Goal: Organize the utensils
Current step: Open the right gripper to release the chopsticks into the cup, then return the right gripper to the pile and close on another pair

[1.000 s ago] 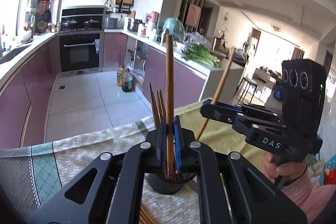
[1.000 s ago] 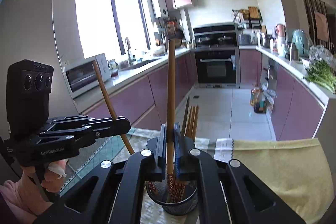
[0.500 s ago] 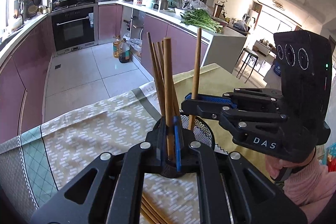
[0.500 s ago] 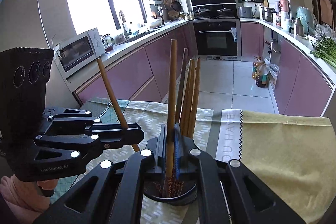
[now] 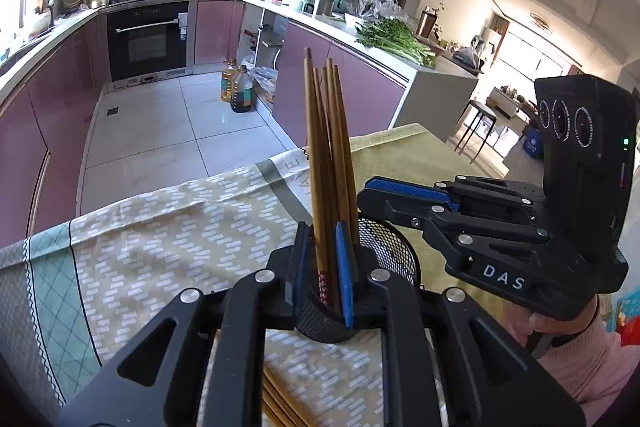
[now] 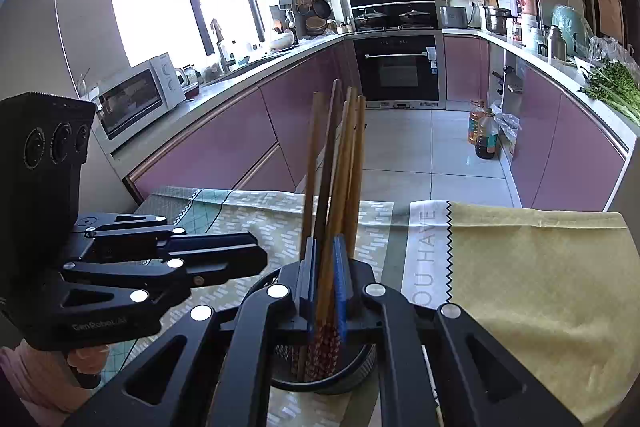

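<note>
Looking from my left, I see a microwave [image 6: 136, 99] on the worktop below the window, mauve cabinets, then an oven [image 6: 400, 71] at the far wall; greens [image 5: 392, 39] lie on the right-hand counter; nearer, a patterned tablecloth [image 5: 160, 235] covers the table, with a yellow cloth [image 6: 540, 287] to its right; the chopsticks [image 5: 328, 147] stand bunched in the mesh holder [image 5: 384, 247] on the tablecloth; my left gripper [image 5: 321, 239] has just been easing its jaws apart, a narrow gap with one of the bunch loose inside it; my right gripper [image 6: 325, 247] pinches one chopstick [image 6: 326, 291] over that holder.
</note>
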Available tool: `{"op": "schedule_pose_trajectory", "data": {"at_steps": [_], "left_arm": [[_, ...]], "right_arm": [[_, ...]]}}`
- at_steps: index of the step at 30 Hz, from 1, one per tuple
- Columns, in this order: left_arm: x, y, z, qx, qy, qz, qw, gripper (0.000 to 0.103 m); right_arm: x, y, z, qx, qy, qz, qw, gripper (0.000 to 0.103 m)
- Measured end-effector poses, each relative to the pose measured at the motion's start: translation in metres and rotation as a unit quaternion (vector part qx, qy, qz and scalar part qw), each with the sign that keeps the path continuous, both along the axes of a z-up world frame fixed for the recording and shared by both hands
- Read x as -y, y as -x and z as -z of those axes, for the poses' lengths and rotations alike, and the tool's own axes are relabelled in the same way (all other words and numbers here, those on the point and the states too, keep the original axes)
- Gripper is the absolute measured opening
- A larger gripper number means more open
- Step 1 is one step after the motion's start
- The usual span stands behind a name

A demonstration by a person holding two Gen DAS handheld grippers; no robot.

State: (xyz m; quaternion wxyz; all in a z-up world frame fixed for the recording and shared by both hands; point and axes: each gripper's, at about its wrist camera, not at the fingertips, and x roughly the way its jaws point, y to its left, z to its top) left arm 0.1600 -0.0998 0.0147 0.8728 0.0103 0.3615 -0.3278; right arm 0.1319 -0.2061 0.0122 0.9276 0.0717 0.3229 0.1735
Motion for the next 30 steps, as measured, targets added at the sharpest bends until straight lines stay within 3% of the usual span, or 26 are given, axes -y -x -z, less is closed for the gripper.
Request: {"op": "schedule_pose_trajectory", "data": {"at_steps": [3,7,11,15,20,24,30], "left_arm": [[-0.012,0.013,-0.001,0.018,0.005,-0.016,0.9997,0.020],[-0.033,0.036,-0.002,0.047,0.005,-0.030,0.9984,0.028],[-0.053,0.061,0.008,0.058,-0.010,-0.044,0.9973,0.032],[-0.071,0.076,0.033,0.033,-0.026,-0.059,0.9974,0.035],[-0.086,0.081,0.069,-0.005,-0.040,-0.079,0.9961,0.038],[-0.095,0.083,0.093,-0.035,-0.036,-0.092,0.9945,0.038],[-0.099,0.086,0.112,-0.054,-0.041,-0.105,0.9921,0.038]], "right_arm": [[-0.001,0.009,-0.001,0.010,0.002,-0.003,1.000,0.009],[-0.003,0.033,-0.006,0.034,0.000,-0.021,0.999,0.020],[-0.011,0.060,-0.008,0.052,0.002,-0.057,0.997,0.024],[-0.025,0.075,0.005,0.037,-0.006,-0.096,0.995,0.036],[-0.049,0.073,0.044,-0.024,-0.005,-0.119,0.993,0.037],[-0.070,0.071,0.076,-0.061,0.027,-0.111,0.992,0.037],[-0.083,0.070,0.091,-0.081,0.035,-0.111,0.990,0.037]]}}
